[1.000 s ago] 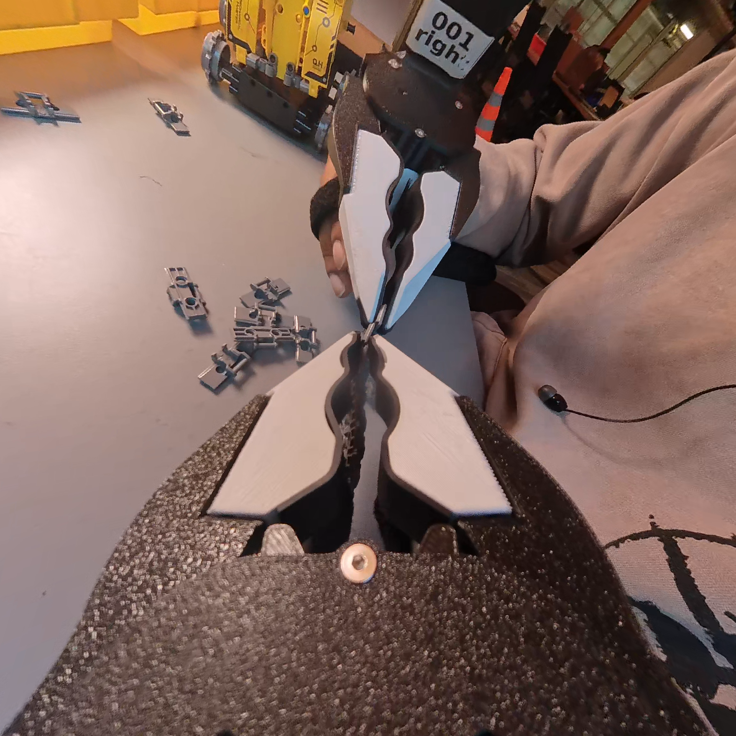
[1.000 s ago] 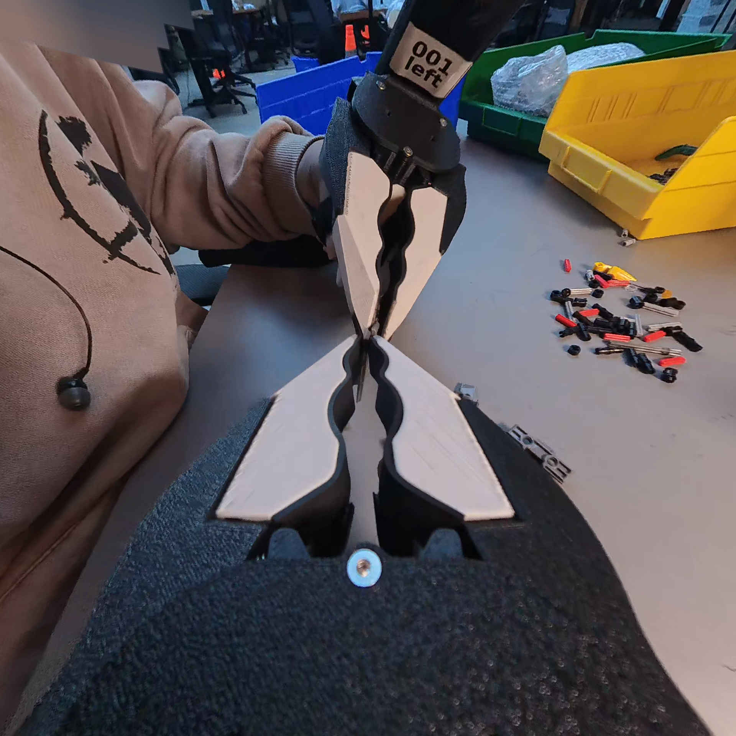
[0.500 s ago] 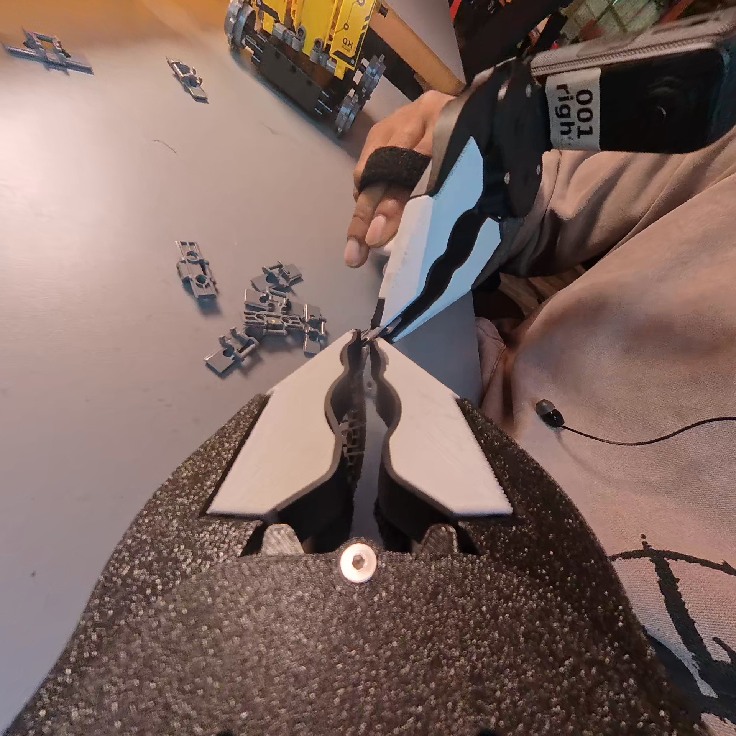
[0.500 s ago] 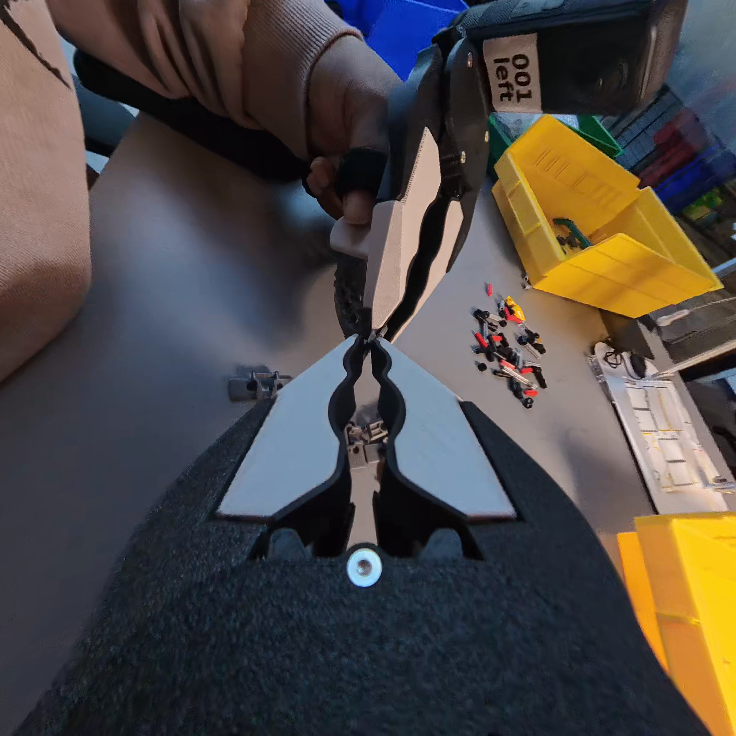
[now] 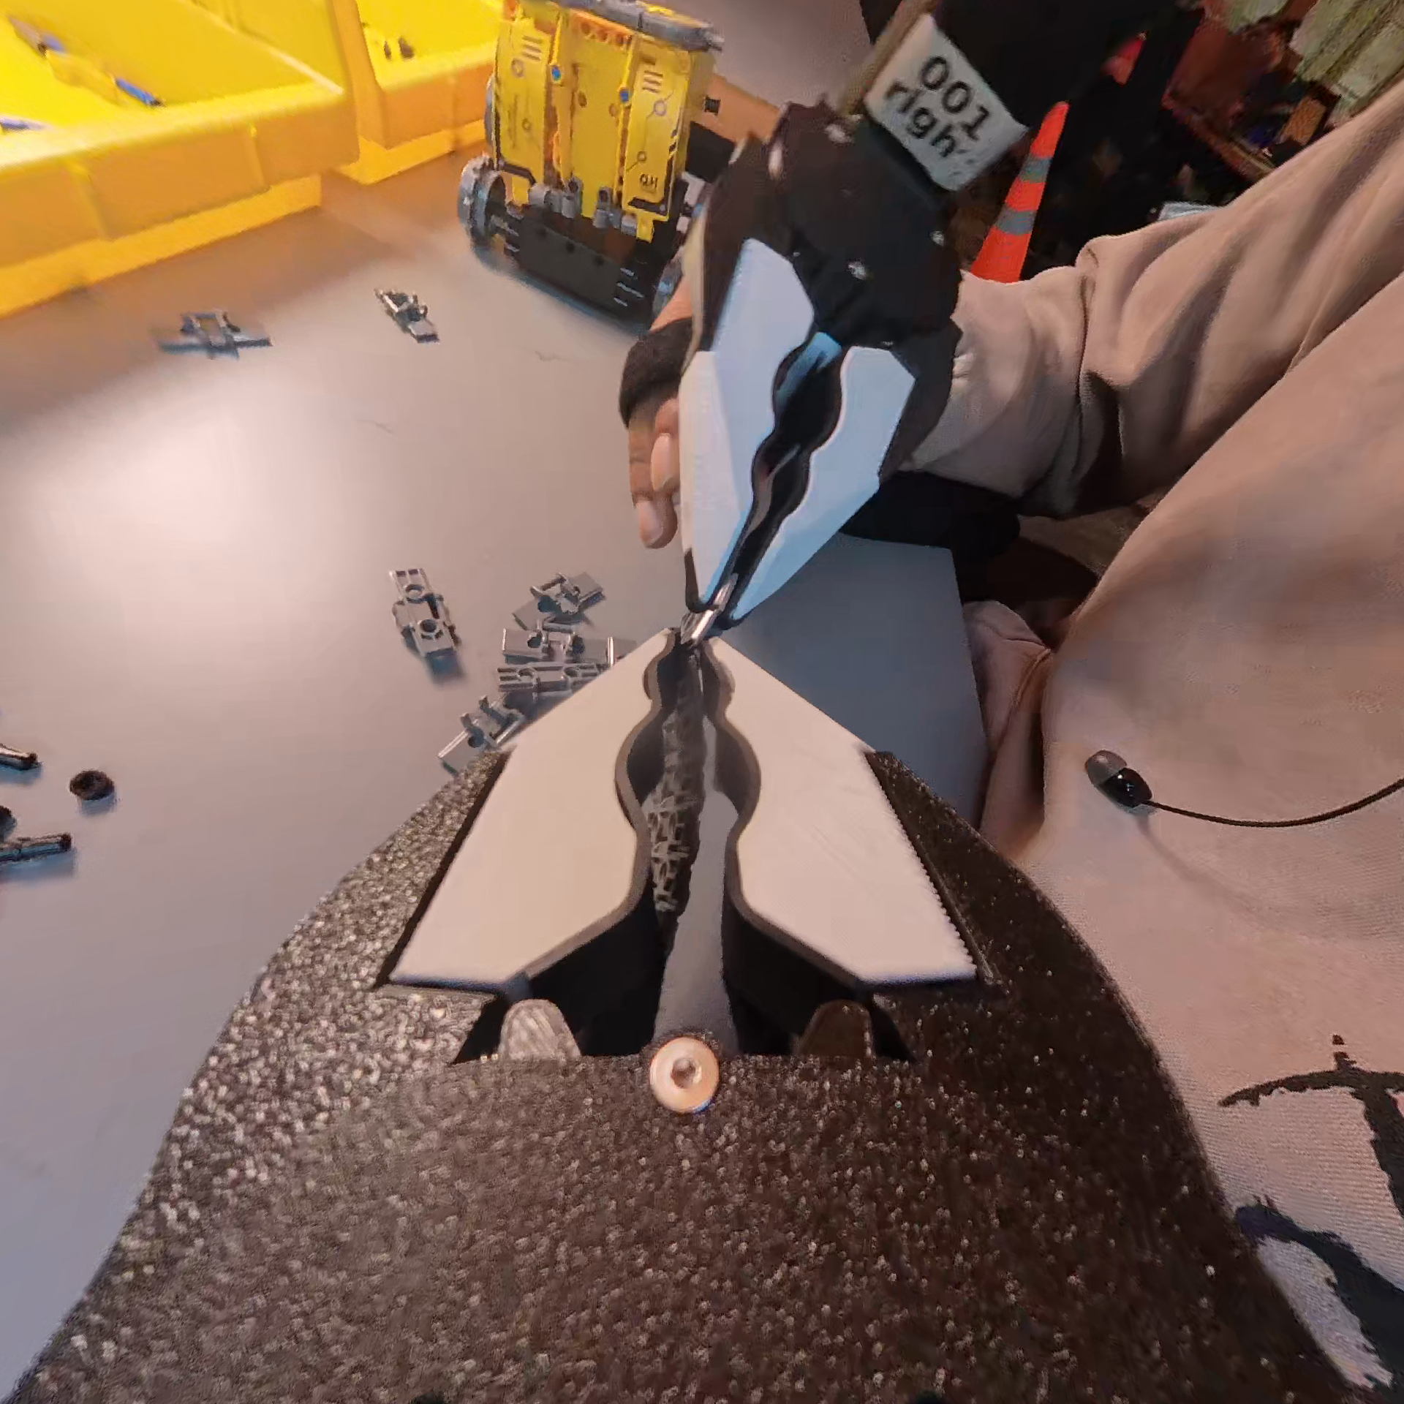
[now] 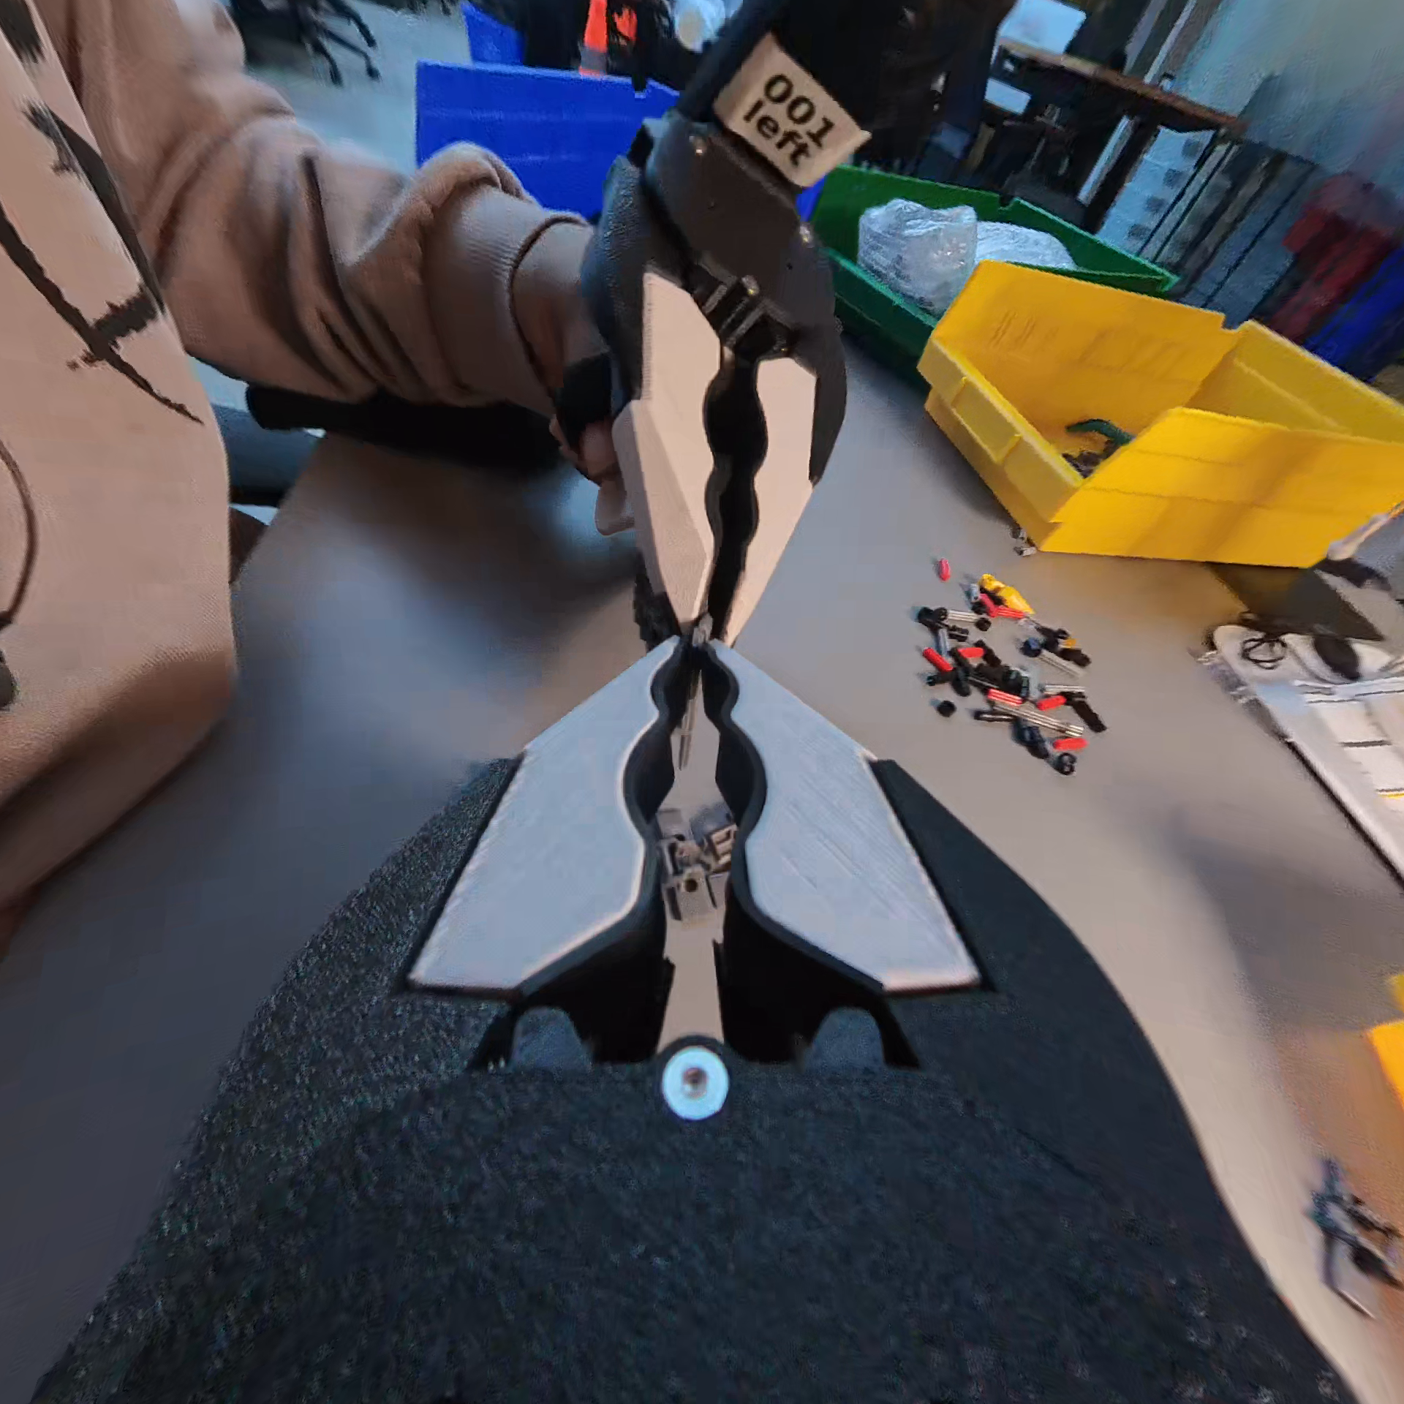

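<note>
The grey table (image 5: 228, 532) fills both views, and a person in a tan sweatshirt (image 5: 1215, 608) sits at its near edge, filling the 3 o'clock side of the left wrist view and the 9 o'clock side of the right wrist view. Yellow bins (image 6: 1139, 425) stand toward 2 o'clock in the right wrist view, with a green bin (image 6: 858, 251) and a blue bin (image 6: 532, 121) behind them toward 12 o'clock. In the left wrist view a yellow-and-black brick-built vehicle (image 5: 592, 144) stands at 12 o'clock beside more yellow trays (image 5: 152, 152) at 10 o'clock. The left gripper (image 5: 690, 646) and the right gripper (image 6: 695, 646) are held above the table tip to tip, each showing in the other's view at 12 o'clock, with the person's fingers (image 5: 653, 486) around the far one. The left gripper's fingers are together at the tips on a dark toothed strip (image 5: 676, 790) that runs back between them; the right gripper's fingers are clamped on a thin grey part (image 5: 710, 615) that juts from its tips and touches the left gripper's tips. A cluster of grey link pieces (image 5: 532, 653) lies on the table at 10 o'clock just beside the left gripper, with two stray ones (image 5: 410, 311) farther off toward 11 o'clock. A heap of small red and black pins (image 6: 1003, 676) lies at 3 o'clock of the right gripper, well apart from it, and a few grey pieces (image 6: 695, 858) show on the table through the gap between its fingers
</note>
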Motion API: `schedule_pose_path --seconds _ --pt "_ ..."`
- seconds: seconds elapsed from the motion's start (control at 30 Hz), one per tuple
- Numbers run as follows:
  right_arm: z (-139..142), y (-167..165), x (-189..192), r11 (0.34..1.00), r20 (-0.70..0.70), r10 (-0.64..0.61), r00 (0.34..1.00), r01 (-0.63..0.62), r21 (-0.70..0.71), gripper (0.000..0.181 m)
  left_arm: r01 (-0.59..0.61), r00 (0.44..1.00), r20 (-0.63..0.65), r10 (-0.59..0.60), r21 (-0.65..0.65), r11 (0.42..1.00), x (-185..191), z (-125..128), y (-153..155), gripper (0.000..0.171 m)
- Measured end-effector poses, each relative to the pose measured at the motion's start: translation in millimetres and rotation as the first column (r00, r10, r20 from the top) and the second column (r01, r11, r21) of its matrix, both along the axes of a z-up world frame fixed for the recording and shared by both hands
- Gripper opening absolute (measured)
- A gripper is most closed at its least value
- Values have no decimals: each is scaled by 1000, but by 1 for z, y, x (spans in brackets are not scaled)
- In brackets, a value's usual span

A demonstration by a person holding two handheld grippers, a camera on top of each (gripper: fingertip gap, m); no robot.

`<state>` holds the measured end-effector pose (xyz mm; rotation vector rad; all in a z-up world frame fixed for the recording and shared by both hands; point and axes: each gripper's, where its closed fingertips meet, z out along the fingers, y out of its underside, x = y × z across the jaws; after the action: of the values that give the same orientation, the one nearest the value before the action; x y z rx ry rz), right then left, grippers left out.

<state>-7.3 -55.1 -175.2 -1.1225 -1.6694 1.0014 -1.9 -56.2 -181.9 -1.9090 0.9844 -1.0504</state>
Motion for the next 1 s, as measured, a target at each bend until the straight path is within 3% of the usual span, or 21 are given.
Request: schedule_pose_path --seconds 0.1,0.23,0.37,0.57,0.6,0.63,0.67,0.7,0.8,0.9,1.0 --pt "8 -1 1 995 -34 29 999 -32 -95 0 7 1000 20 -8 30 1000 1 7 -2 5" --pt "7 -1 0 993 -26 24 999 -26 -112 0 -7 1000 21 6 42 999 2 7 0 5" --pt "11 7 -2 991 -39 -32 999 27 -128 0 -43 996 77 45 -24 999 0 10 6 2" --pt "9 7 -4 995 -45 -81 996 83 50 0 -67 988 126 86 -148 987 -4 5 14 1" --pt "9 -1 -3 998 -39 -33 999 35 55 0 -134 986 82 147 -142 981 -10 -1 24 2" --pt "17 -42 -5 990 -80 138 987 -140 -18 0 -188 981 30 193 -122 974 -20 -9 35 2" --pt "-2 -60 -13 979 4 181 984 -180 95 0 -158 983 74 170 -152 976 -18 -2 34 2" --pt "-17 -44 -17 950 55 109 993 -120 289 0 -117 989 73 127 -132 984 -13 3 27 2" --pt "22 -4 0 999 -50 41 998 -41 4 0 -109 991 62 116 -100 989 -10 4 25 2" --pt "20 -9 3 983 -68 79 995 -89 -160 0 -137 986 78 146 -110 985 -18 3 32 2" --pt "4 6 2 983 -3 16 1000 -17 -183 1 -131 985 97 144 -124 984 -18 0 32 2"
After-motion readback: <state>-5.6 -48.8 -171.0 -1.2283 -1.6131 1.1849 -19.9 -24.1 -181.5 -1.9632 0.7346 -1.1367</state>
